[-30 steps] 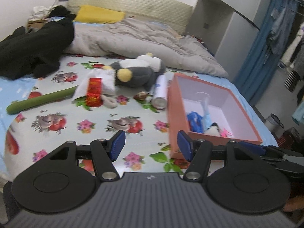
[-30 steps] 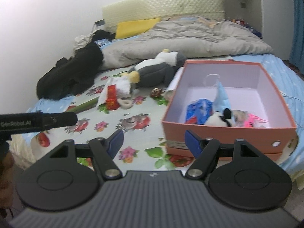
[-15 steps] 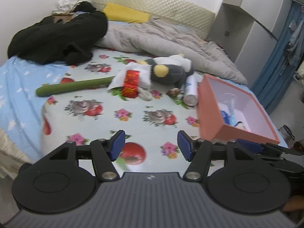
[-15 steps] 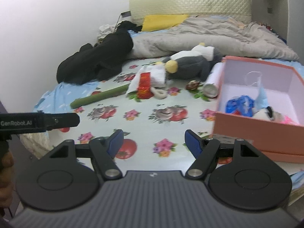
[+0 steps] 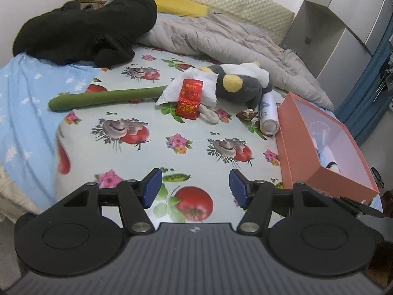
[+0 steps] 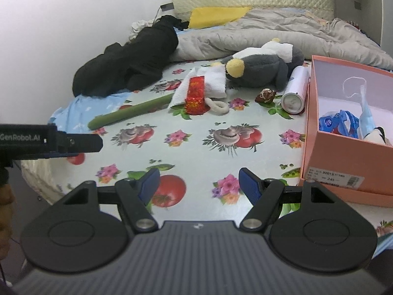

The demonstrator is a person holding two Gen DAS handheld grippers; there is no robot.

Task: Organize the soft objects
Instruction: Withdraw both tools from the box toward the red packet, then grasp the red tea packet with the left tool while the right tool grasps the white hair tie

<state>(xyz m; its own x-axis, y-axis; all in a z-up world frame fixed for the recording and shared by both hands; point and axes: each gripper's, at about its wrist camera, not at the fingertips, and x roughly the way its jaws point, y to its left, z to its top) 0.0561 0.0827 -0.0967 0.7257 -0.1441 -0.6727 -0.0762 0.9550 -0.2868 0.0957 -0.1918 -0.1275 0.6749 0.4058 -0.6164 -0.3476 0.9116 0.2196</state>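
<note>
A grey and white plush penguin (image 5: 239, 84) (image 6: 262, 67) lies on the flowered bed sheet, beside a white cloth (image 5: 196, 88) (image 6: 208, 83) with a red packet (image 5: 190, 98) (image 6: 195, 93) on it. A long green soft tube (image 5: 105, 98) (image 6: 130, 113) lies to the left. An orange box (image 5: 294, 142) (image 6: 343, 162) on the right holds a blue bag (image 6: 337, 123) and small items. My left gripper (image 5: 194, 188) and right gripper (image 6: 199, 184) are both open and empty, above the near part of the bed.
A white spray can (image 5: 267, 115) (image 6: 296, 91) lies against the box. A black garment (image 5: 86, 32) (image 6: 132, 59), a grey quilt (image 5: 221, 39) and a yellow pillow (image 6: 216, 16) lie at the back. A wardrobe (image 5: 343, 19) stands right. The left gripper's body (image 6: 49, 141) shows at left.
Both grippers have swung to the left, so the box has slid to the right edge of both views and more of the black garment shows. Both jaws stay open.
</note>
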